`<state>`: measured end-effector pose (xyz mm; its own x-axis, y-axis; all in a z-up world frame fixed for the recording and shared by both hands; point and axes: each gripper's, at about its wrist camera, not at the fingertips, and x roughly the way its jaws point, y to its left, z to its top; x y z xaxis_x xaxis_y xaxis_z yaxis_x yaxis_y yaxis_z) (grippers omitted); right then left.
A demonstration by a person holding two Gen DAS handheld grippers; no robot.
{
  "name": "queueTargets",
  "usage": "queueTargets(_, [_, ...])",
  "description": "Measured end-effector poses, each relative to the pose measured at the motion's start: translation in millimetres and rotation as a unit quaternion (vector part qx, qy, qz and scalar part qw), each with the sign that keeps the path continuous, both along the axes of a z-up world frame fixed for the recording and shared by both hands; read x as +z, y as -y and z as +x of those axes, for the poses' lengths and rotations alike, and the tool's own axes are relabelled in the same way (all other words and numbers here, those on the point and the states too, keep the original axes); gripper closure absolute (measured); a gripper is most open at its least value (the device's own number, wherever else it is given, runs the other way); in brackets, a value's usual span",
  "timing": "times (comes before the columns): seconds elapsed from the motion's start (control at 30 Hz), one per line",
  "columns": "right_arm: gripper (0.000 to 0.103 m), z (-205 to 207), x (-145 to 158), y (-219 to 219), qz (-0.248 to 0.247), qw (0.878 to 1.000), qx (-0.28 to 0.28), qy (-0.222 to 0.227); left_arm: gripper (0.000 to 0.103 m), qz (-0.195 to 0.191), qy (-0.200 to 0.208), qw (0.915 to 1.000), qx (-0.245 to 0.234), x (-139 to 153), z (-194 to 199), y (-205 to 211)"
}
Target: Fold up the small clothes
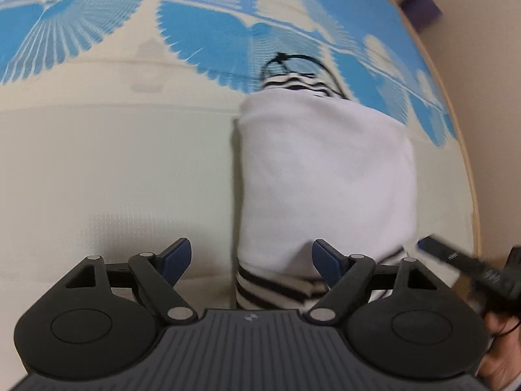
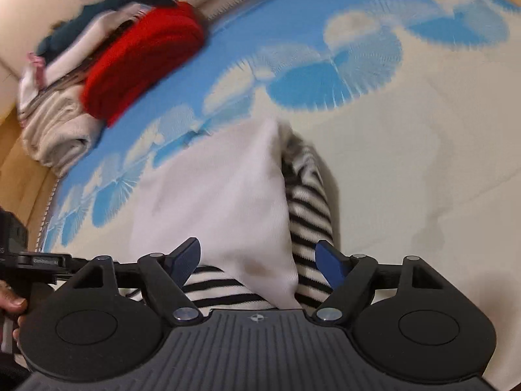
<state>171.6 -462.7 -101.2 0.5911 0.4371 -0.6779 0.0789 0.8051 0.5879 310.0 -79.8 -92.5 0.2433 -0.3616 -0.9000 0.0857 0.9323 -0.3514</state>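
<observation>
The folded garment (image 1: 325,176) is lying lengthwise directly ahead of both tools; left tool (image 1: 250,257) and right tool (image 2: 259,259) are hovering spread, pinching nothing.

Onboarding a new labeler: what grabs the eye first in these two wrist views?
The white-and-striped garment, folded into a bundle in the middle of the blue-and-cream patterned mat, just ahead of both grippers. The left gripper and right gripper hover over its near edge with jaws open, gripping nothing. In the right view, a red knit tops a clothes pile at upper left.
</observation>
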Motion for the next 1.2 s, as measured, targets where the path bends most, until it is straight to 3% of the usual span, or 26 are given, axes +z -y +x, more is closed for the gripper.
queueTargets(0.13, [0.024,27,-29,-20,-0.026,0.999,-0.009,-0.042,0.014,-0.053,-0.02,0.9976,0.039,-22,14,-1])
queueTargets(0.2, [0.023,35,-41,-22,-0.009,0.998,-0.028,-0.059,0.013,-0.083,-0.027,0.9944,0.06,-32,17,-3])
queueTargets(0.27, [0.035,42,-46,-22,0.007,0.997,-0.036,-0.063,0.013,-0.1,-0.032,0.9918,0.073,-39,26,-2])
queueTargets(0.3, [0.053,45,-45,-23,0.011,0.998,-0.031,-0.056,0.013,-0.111,-0.028,0.9905,0.076,-41,28,-1])
queueTargets(0.4, [0.068,52,-44,-22,0.033,0.997,-0.039,-0.053,0.015,-0.13,-0.029,0.9862,0.098,-49,35,4])
queueTargets(0.47, [0.075,58,-45,-19,0.042,0.997,-0.048,-0.053,0.023,-0.147,-0.025,0.9842,0.095,-49,37,9])
queueTargets(0.53, [0.081,62,-44,-19,0.04,0.997,-0.052,-0.049,0.047,-0.137,-0.012,0.9867,0.087,-42,40,15])
queueTargets(0.63, [0.086,67,-32,-23,0.03,0.998,-0.056,-0.029,0.068,-0.139,0.012,0.9853,0.099,-18,47,4])
queueTargets(0.77, [0.089,74,-9,-33,0.067,0.996,-0.055,0.028,0.069,-0.101,0.097,0.9847,0.103,31,51,-18])
queueTargets(0.83, [0.089,78,3,-48,0.074,0.995,-0.038,0.059,0.068,-0.096,0.118,0.9808,0.122,46,51,-38])
queueTargets(0.9, [0.09,83,13,-67,0.077,0.993,-0.025,0.085,0.061,-0.072,0.135,0.9804,0.124,56,50,-52])
queueTargets(0.97, [0.089,90,17,-83,0.079,0.992,-0.017,0.099,0.053,-0.023,0.155,0.9787,0.132,60,49,-64])
queueTargets(1.07, [0.084,104,15,-102,0.02,0.996,-0.021,0.084,0.051,0.003,0.163,0.9774,0.134,66,40,-79])
queueTargets(1.13, [0.08,106,13,-109,-0.06,0.995,-0.048,0.069,0.051,-0.011,0.154,0.9819,0.11,68,33,-78])
queueTargets(1.2, [0.08,103,18,-107,-0.089,0.991,-0.066,0.075,0.051,-0.007,0.146,0.9871,0.064,68,24,-67])
